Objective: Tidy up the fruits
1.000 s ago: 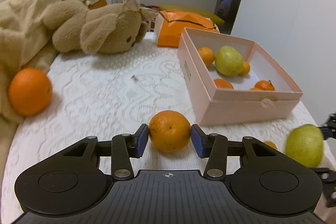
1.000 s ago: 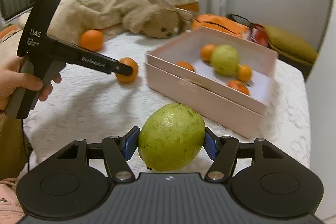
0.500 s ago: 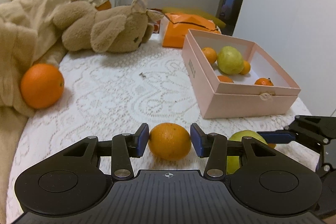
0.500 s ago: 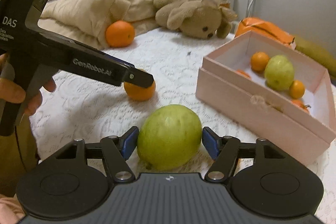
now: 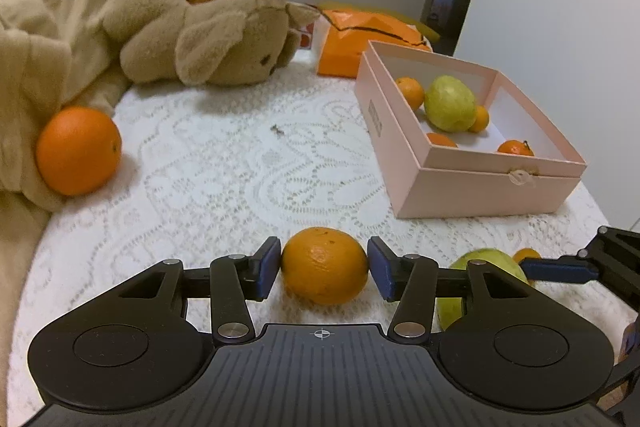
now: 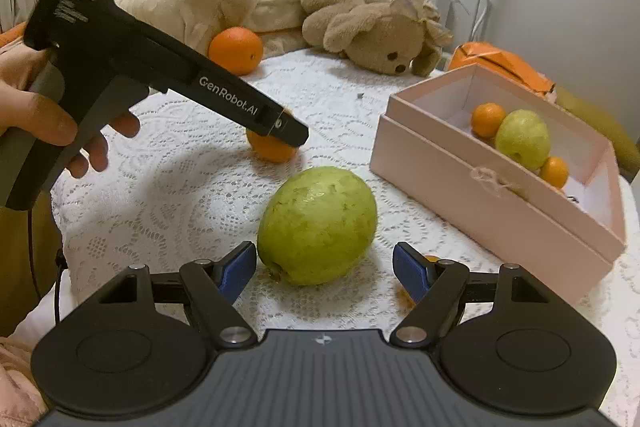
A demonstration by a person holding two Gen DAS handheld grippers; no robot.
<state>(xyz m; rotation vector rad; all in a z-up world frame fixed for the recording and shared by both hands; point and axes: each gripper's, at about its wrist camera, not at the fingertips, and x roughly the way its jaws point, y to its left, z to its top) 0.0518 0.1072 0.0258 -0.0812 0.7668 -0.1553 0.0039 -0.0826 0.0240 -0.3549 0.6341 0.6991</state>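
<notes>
While both grippers sit low over the lace cloth (image 5: 224, 167), each has one fruit between its blue pads. Left gripper (image 5: 323, 269): jaws have just been opening, a round, dimpled orange (image 5: 324, 265) resting on the cloth between them, pads right at its sides or a hair off; can't tell if they still touch. Right gripper (image 6: 324, 269): jaws have just been opening too, now wide, with clear gaps to the smooth, egg-shaped green guava (image 6: 318, 225) that lies on the cloth between the pads. A bit of a small orange fruit (image 6: 430, 259) shows behind its right pad.

Ahead and to the right of both grippers: a pink cardboard box (image 5: 480, 187), rectangular, open top, string loop on the front wall. Inside, counted from the left wrist view: 1 green guava (image 5: 450, 103) and 4 small oranges, one of them (image 5: 516, 147) with a stem.

Loose on the cloth: 2 big oranges, the one in the left jaws and one (image 5: 78, 151) far left against a beige fleece blanket (image 5: 48, 39). Beyond: 1 tan plush toy (image 5: 208, 43) lying on its side, 1 glossy orange bag (image 5: 360, 41).

A hand (image 6: 44, 119) grips the left gripper's black handle.
</notes>
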